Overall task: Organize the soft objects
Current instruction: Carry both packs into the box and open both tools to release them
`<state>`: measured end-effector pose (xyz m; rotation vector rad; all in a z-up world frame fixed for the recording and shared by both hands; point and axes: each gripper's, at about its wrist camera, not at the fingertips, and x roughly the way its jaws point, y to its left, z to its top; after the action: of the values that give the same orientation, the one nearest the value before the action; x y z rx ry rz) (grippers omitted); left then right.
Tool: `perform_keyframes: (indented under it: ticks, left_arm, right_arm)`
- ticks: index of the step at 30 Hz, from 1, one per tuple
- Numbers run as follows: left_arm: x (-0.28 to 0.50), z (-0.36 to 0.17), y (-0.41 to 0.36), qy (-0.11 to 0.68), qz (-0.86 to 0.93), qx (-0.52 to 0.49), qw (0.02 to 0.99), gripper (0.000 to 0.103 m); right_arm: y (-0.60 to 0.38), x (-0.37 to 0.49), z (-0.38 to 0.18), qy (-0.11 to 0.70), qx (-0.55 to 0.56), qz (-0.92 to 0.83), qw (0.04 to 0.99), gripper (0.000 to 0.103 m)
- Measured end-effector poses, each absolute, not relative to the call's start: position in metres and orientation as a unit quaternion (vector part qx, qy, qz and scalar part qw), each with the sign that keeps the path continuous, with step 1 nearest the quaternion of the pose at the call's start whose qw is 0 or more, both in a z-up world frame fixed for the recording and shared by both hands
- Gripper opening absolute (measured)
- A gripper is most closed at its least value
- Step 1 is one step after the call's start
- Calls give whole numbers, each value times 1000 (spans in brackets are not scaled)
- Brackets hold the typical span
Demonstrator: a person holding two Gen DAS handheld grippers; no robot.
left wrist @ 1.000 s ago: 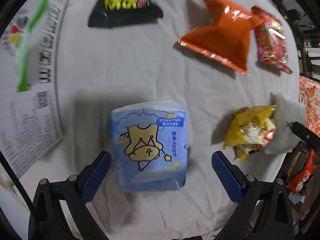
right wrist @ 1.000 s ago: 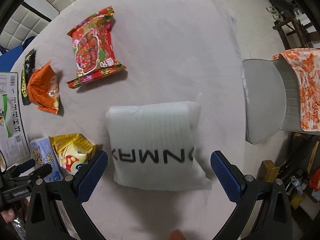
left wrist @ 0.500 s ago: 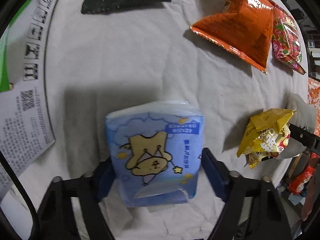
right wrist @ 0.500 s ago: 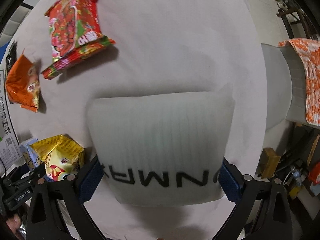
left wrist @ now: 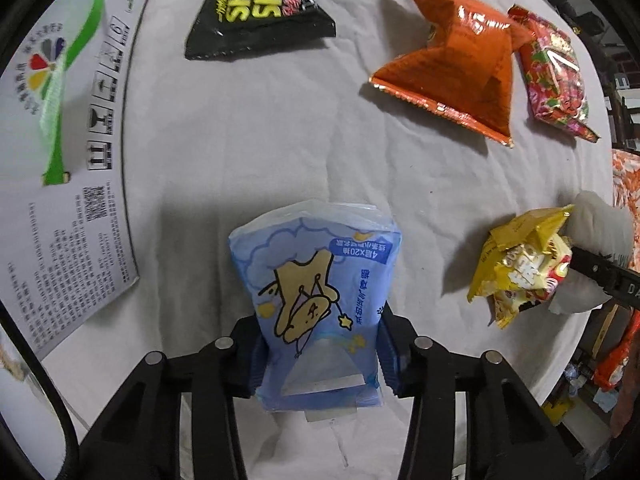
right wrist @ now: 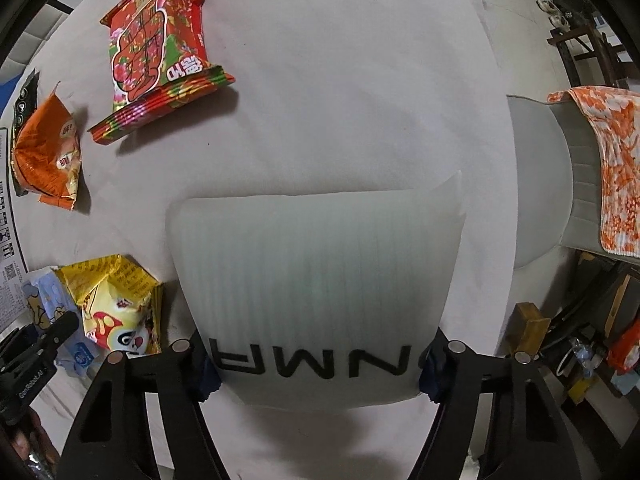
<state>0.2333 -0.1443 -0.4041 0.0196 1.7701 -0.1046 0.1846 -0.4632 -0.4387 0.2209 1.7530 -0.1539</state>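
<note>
Tissue pack (left wrist: 320, 304), blue w/ a yellow cartoon animal, sits pinched in your left gripper (left wrist: 320, 354): both blue pads press its sides, lower half squeezed narrower than the top. Taking that pack as the landmark, the rest lies on the white cloth (left wrist: 248, 128). Black snack bag (left wrist: 264, 4) is far beyond it, slightly left. Orange snack bag (left wrist: 460, 64) is beyond it to the right, w/ the red-green patterned packet (left wrist: 556, 80) touching or just beside that bag's right edge; can't tell which. Yellow snack bag (left wrist: 520, 264) is to the pack's right, apart from it. Printed cardboard sheet (left wrist: 60, 152) w/ a green strap lies to the pack's left.

Your right gripper (right wrist: 320, 360) is clamped on the white foam pouch (right wrist: 316, 272) w/ black lettering; pads dig into both lower corners. That pouch is on the far side of the yellow bag from the tissue pack, just beside the bag. Grey chair (right wrist: 544, 184) w/ an orange-white cloth (right wrist: 612, 168) draped on it stands past the table edge, further right.
</note>
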Motion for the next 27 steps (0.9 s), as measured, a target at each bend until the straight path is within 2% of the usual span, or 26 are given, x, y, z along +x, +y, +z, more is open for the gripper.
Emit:
perform_keyframes:
  ticks: [8,16,24,27]
  left_arm:
    - [233,-357,-141,751,-67,-22,656,42]
    - [231,-265,-132,698,-108,-51,707,43]
    - [241,-202,-103,648,-137,-57,747,43]
    - [245,-184,-83,636,-146,-55,756,43]
  right_arm:
    - [-470,163,-398,754,117,-58,644,74]
    - [-456,144,-324,719,117,-22,684,74]
    - [-356,176,-235,680,110,26,725,74]
    - [-306,186,-217,669,108,40,734,74]
